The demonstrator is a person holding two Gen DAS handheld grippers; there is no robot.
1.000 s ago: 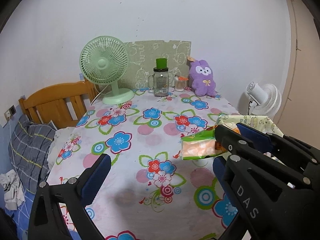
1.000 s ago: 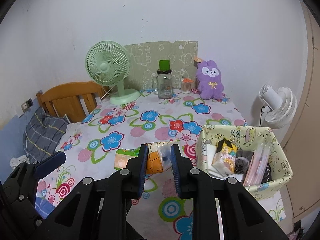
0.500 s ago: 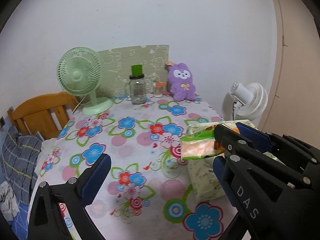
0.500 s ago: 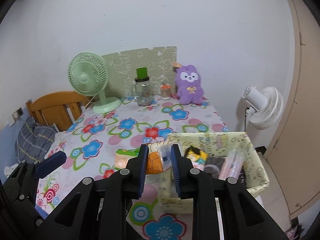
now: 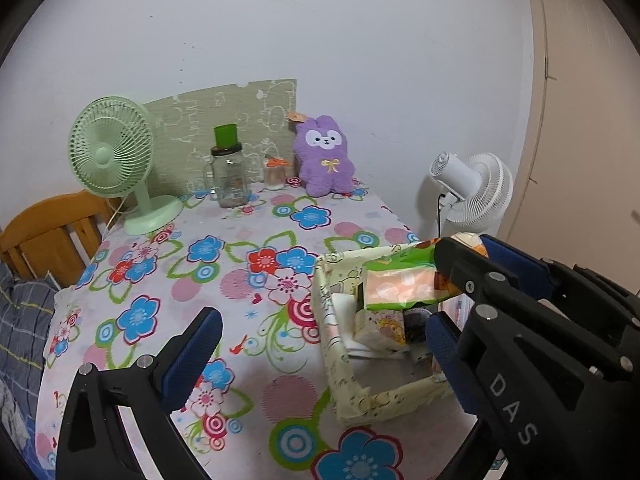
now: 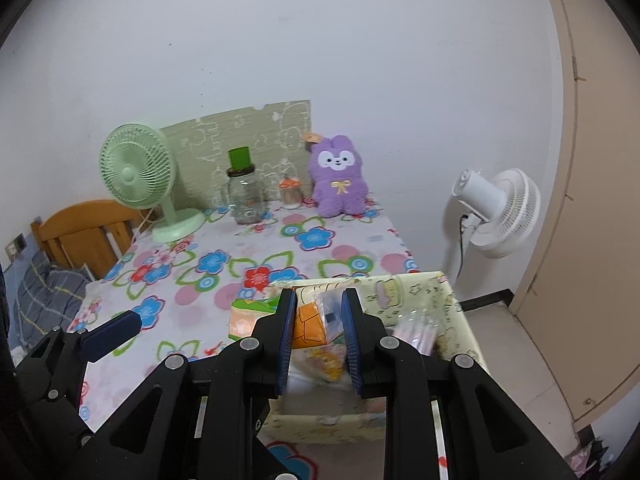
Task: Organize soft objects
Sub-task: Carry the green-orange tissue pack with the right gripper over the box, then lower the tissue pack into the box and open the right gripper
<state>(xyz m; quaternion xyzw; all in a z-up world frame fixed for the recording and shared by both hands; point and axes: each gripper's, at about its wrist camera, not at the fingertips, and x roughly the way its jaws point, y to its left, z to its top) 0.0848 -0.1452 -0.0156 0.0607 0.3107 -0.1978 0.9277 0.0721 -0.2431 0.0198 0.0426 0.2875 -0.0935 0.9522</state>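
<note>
1. Tissue pack (image 5: 400, 286): a soft green-and-orange plastic-wrapped pack is hanging in the air over the patterned storage box (image 5: 332, 364), which is sitting at the near right of the bench (image 5: 240, 248).
2. The right hand-held gripper (image 6: 319, 320) is clamping the pack by its crinkled end, jaws narrowed onto the wrapper. The left hand-held gripper (image 5: 316, 344) is standing with jaws spread wide, holding nothing.
3. Handling, as judged: the pack is looking light and compressible, with a slick film wrapper. A pinch at the gathered end is carrying it, though the body may sag or swing. A hold across the middle would likely be steadier, and slipping is the main risk.
4. Count, task items: one tissue pack in the air; one purple plush rabbit (image 5: 325, 156) sitting upright at the far edge of the bench; several small packets lying inside the box, number not clear.
5. Count, other items: one green desk fan (image 5: 114, 160), one glass jar (image 5: 229, 178) with a green cup on top, one small lidded container (image 5: 275, 172), one white floor fan (image 5: 476, 188) standing beyond the bench.
</note>
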